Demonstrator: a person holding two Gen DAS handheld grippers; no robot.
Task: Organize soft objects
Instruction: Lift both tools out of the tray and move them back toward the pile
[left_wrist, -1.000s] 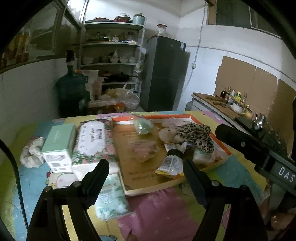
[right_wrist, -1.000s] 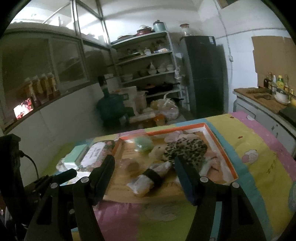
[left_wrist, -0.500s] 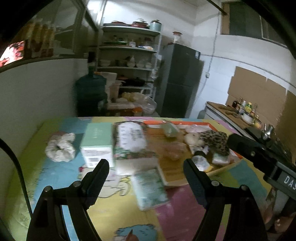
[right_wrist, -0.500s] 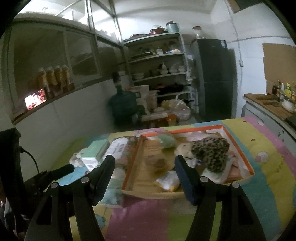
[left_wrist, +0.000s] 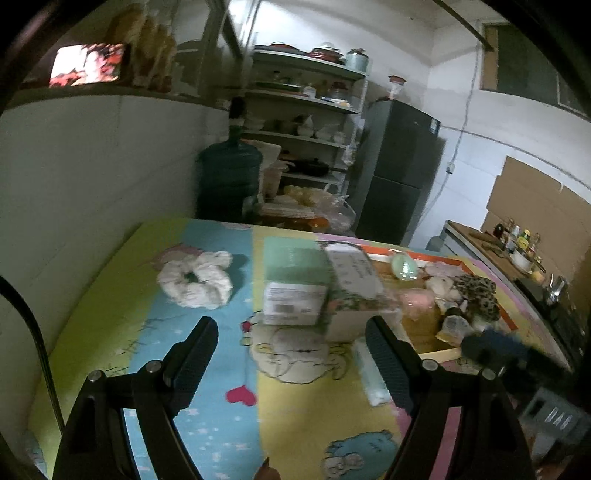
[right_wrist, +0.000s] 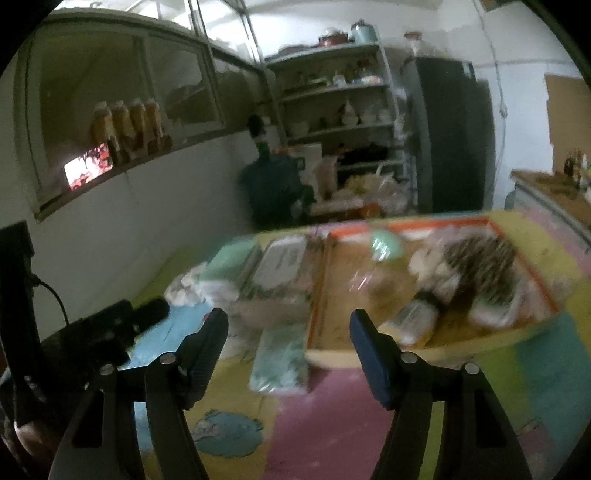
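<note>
The white scrunchie (left_wrist: 195, 279) lies alone on the blue part of the tablecloth (left_wrist: 221, 373), at about ten o'clock from the left gripper (left_wrist: 291, 347), and I judge it is the next soft thing to collect, because the others are already together in the orange-rimmed tray (right_wrist: 413, 223). In that tray, at two o'clock from the right gripper (right_wrist: 288, 332), rest a leopard-print soft piece (right_wrist: 484, 266), a pale green ball (right_wrist: 386, 247) and a small packet (right_wrist: 412, 319). The left jaws stand wide apart with nothing between them. The right jaws are opening, also with nothing between them. Between the scrunchie and the tray stand a mint-green box (left_wrist: 295, 280) and a floral tissue pack (left_wrist: 354, 284), touching each other, so a straight path is blocked. A flat tissue packet (right_wrist: 280, 360) lies just beside the near corner of the tray, at twelve o'clock from the right gripper. Behind the table stand a water jug (left_wrist: 229, 181), shelves (left_wrist: 306, 107) and a dark fridge (left_wrist: 399, 173).
</note>
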